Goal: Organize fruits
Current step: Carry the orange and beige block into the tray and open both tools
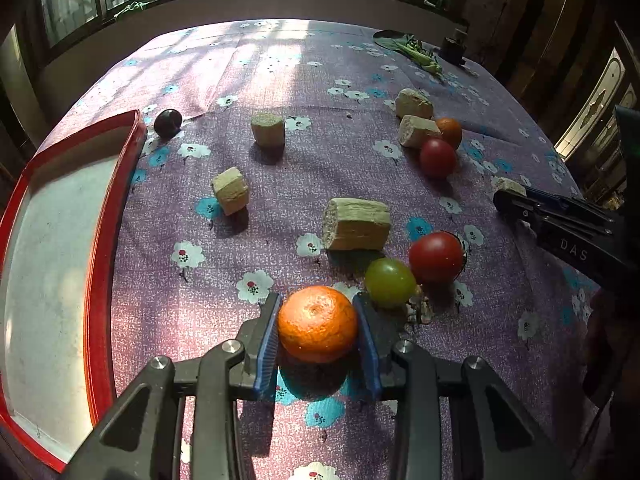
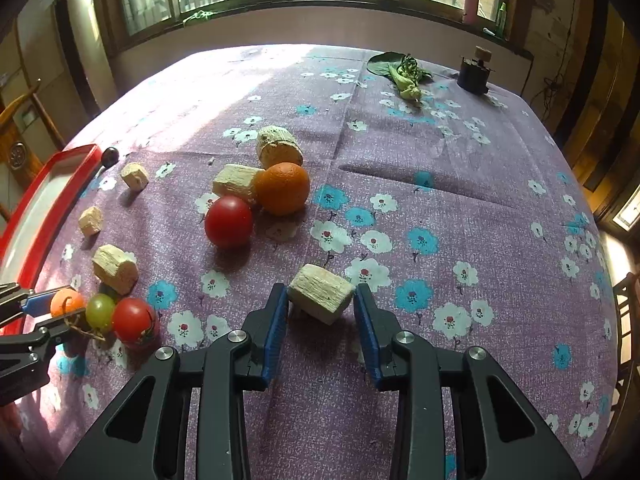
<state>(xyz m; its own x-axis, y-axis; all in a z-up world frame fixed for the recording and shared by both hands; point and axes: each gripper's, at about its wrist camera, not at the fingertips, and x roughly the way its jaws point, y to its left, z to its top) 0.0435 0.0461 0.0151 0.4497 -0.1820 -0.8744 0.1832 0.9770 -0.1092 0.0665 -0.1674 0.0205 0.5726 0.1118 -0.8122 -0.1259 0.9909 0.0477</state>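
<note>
mandarin (image 1: 317, 323) between left hand-held gripper (image 1: 318, 334) pads

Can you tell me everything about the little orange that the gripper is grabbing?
The small round orange mandarin has bright, dimpled peel with a pale sunlit patch on top and a tiny navel dot. It sits on the purple flowered tablecloth, casting a dark shadow beneath. The left gripper has its blue ribbed pads against both sides of it. Just beside it, to the right, lies a green grape; whether they touch is unclear. In the right wrist view it shows small, partly hidden behind the gripper's finger.
</note>
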